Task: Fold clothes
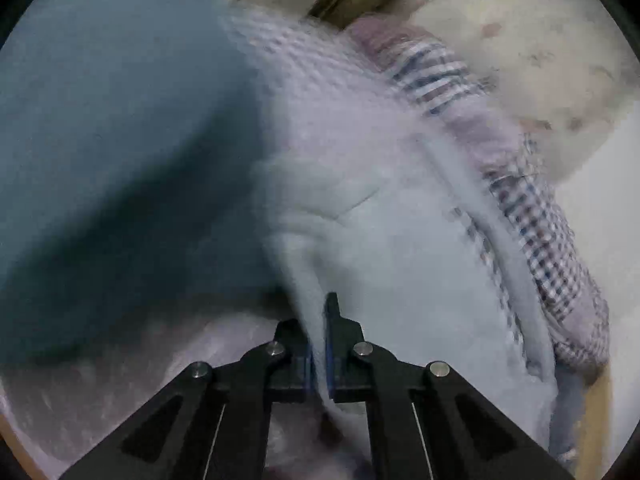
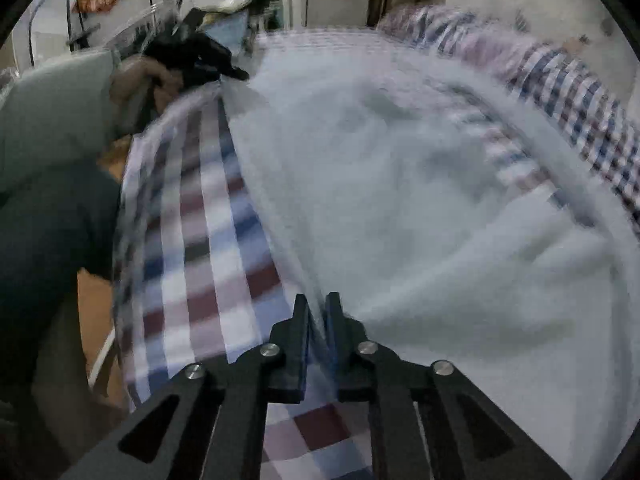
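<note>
Two grippers, one garment, both views motion-blurred. Left gripper [image 1: 318, 320] at 6 o'clock of its view, jaws closed together on a fold of the checked shirt [image 1: 400, 248], whose pale fleecy inside faces the camera; cloth runs up between the fingers. Plaid outer edge of the shirt curves from 1 o'clock down to 4 o'clock, hanging free. Large blue-grey blurred mass fills 9 to 11 o'clock, cannot tell what it is. Pale pinkish surface [image 1: 100, 380] shows at 7 o'clock below the cloth.

Right gripper [image 2: 318, 316] at 6 o'clock of its view, jaws pinched on the same checked shirt [image 2: 192, 240] right at the seam where plaid outside meets pale lining [image 2: 400, 200]. Lining spreads from centre to 3 and 5 o'clock; plaid sleeve or collar edge runs along 1 to 3 o'clock. Left gripper [image 2: 196, 60] seen at 10 o'clock, held in a hand [image 2: 136, 80], clamped on the far shirt corner. Shirt stretched between the two. Grey sleeve [image 2: 52, 120] at 9 o'clock. Cluttered room at 12 o'clock, little open space visible around the cloth.
</note>
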Tool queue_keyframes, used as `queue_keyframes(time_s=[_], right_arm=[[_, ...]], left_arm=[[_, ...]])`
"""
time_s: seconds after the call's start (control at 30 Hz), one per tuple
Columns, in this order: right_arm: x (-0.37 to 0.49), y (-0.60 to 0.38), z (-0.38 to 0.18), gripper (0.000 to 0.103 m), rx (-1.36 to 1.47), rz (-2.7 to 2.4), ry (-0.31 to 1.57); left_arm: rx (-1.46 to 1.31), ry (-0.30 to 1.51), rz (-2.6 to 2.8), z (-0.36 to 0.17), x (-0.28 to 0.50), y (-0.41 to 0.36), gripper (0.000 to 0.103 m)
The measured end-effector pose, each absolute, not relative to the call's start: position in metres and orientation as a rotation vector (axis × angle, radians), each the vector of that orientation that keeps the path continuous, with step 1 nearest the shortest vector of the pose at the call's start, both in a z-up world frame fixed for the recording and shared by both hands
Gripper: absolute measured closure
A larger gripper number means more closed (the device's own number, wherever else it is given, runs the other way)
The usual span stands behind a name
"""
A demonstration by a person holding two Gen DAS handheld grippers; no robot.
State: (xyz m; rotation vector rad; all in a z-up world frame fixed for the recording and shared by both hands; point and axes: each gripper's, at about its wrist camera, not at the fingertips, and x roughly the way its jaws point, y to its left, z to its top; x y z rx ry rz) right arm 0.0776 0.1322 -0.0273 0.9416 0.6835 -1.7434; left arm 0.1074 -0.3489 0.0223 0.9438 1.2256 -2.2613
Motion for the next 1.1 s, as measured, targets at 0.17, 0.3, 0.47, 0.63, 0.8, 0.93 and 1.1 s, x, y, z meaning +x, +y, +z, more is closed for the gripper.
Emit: queue_keyframes(time_s=[0.17, 0.3, 0.47, 0.63, 0.8, 0.93, 1.1], right_arm=[[0.074, 0.137, -0.025, 0.061, 0.951, -1.699, 0.588], [0.069, 0.151, -0.013, 0.053, 0.914, -1.697, 0.438], [0.059, 0.159, -0.005, 0.050, 0.889, -1.745, 0.312], [0.043, 0.165, -0.006, 0.050, 0.883, -1.803, 0.236], [0.019, 0.182, -0.003, 0.049, 0.867, -1.916, 0.119], [-0.006, 0.210, -0.001, 0.045, 0.877, -2.062, -0.045], [-0.028, 0.250, -0.004, 0.044, 0.861, -2.202, -0.261]], left_arm=[[0.901, 1.062, -2.274, 0.065, 0.128, -0.348, 0.041], [0.818, 0.953, -2.390, 0.108, 0.125, -0.349, 0.031], [0.902, 0.769, -2.605, 0.131, 0.070, -0.348, 0.027], [1.128, 0.685, -2.590, 0.100, -0.017, -0.357, 0.027], [1.313, 0.568, -2.527, 0.061, -0.067, -0.363, 0.027], [1.456, 0.505, -2.487, 0.031, -0.089, -0.359, 0.035], [1.385, 0.603, -2.487, 0.026, -0.092, -0.363, 0.084]])
